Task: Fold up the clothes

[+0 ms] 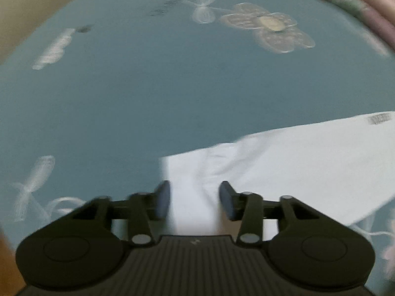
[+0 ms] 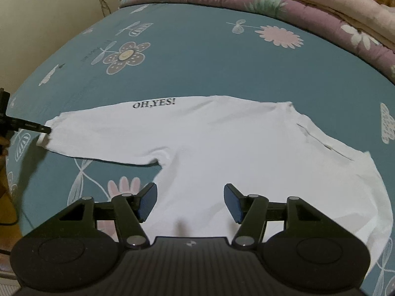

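Teal floral bedsheet (image 2: 197,61) under white shirt (image 2: 222,143); left tool (image 1: 195,201) and right tool (image 2: 190,203) released.

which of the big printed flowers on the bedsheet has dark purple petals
The flower at upper left of the teal bedsheet, with a yellow centre and white-dotted petals. The far flower and the near flower are pale pink.

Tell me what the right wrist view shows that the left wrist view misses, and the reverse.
Only the right wrist view: the whole white shirt spread flat, its "OH,YES!" print readable, the collar, and the open right gripper over the body. Only the left wrist view: the cuff end lying between the open left gripper fingers. Both share the shirt, teal flowered sheet and folded quilt.
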The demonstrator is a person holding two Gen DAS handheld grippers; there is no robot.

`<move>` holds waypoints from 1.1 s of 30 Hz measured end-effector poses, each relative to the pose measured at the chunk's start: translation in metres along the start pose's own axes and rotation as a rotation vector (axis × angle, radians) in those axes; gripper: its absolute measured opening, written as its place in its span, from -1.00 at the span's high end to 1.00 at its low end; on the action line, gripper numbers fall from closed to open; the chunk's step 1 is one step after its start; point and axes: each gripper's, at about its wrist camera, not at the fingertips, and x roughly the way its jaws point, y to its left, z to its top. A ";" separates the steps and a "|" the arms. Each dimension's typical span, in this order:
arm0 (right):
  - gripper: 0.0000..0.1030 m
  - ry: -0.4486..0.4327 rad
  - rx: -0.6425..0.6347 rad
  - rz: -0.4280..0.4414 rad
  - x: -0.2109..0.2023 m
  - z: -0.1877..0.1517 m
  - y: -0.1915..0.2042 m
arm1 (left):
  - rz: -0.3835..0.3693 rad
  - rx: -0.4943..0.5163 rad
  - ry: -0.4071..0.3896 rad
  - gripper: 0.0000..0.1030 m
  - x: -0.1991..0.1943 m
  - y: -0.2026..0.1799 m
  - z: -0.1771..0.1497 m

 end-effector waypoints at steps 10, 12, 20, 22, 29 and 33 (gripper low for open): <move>-0.31 0.014 0.057 -0.037 -0.010 -0.019 -0.001 | -0.086 0.095 -0.009 -0.04 0.009 -0.070 -0.001; -0.32 0.018 0.065 -0.053 -0.014 -0.029 -0.004 | -0.152 0.159 -0.028 -0.08 0.012 -0.100 -0.002; -0.33 -0.015 0.190 -0.079 -0.040 -0.086 -0.031 | -0.123 0.202 0.002 -0.19 0.045 -0.154 -0.017; -0.33 -0.025 0.234 -0.094 -0.050 -0.104 -0.039 | -0.137 0.184 0.012 -0.19 0.034 -0.164 -0.018; -0.37 -0.029 0.475 -0.079 -0.087 -0.178 -0.076 | -0.267 0.181 0.040 -0.25 -0.002 -0.231 -0.022; -0.38 -0.019 0.620 -0.044 -0.098 -0.225 -0.097 | -0.389 0.239 0.060 -0.29 -0.011 -0.288 -0.025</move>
